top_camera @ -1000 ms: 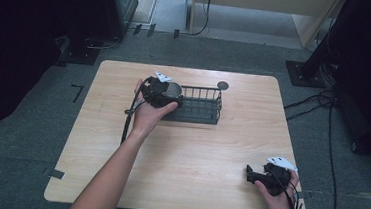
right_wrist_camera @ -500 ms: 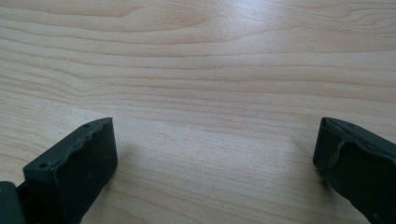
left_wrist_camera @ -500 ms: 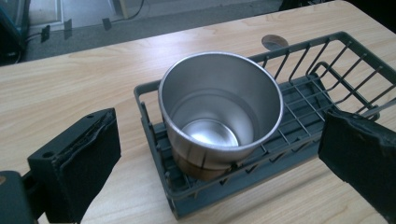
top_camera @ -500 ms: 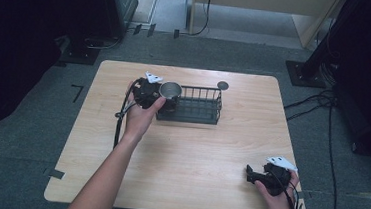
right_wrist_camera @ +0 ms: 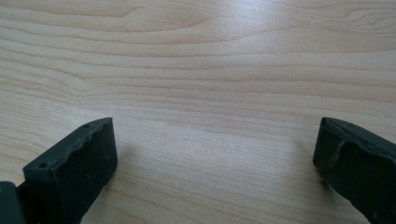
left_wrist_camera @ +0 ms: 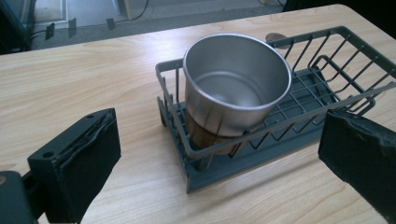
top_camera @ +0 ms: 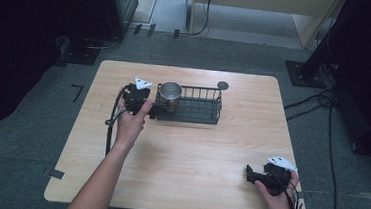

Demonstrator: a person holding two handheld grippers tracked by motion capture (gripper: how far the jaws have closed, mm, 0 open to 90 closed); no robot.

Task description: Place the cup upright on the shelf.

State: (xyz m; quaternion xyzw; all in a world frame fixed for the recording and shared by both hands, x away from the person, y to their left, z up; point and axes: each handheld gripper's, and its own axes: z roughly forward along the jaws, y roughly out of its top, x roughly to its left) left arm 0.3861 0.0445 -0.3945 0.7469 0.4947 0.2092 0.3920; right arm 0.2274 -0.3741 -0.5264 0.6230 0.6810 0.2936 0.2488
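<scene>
My left gripper has just spread its jaws wide and backed off the cup, which now sits tilted in the rack. I'd call the placing done. My right gripper rests agape and empty on the table.

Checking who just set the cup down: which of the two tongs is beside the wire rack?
The left tongs, open, just off the rack's left end where the steel cup stands; the right tongs rest at the table's near right corner.

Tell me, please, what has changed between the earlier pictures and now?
The left gripper has let go of the metal cup, its jaws just opening, and backed away leftward. The cup stays in the wire rack; the right gripper rests unmoved, open.
</scene>
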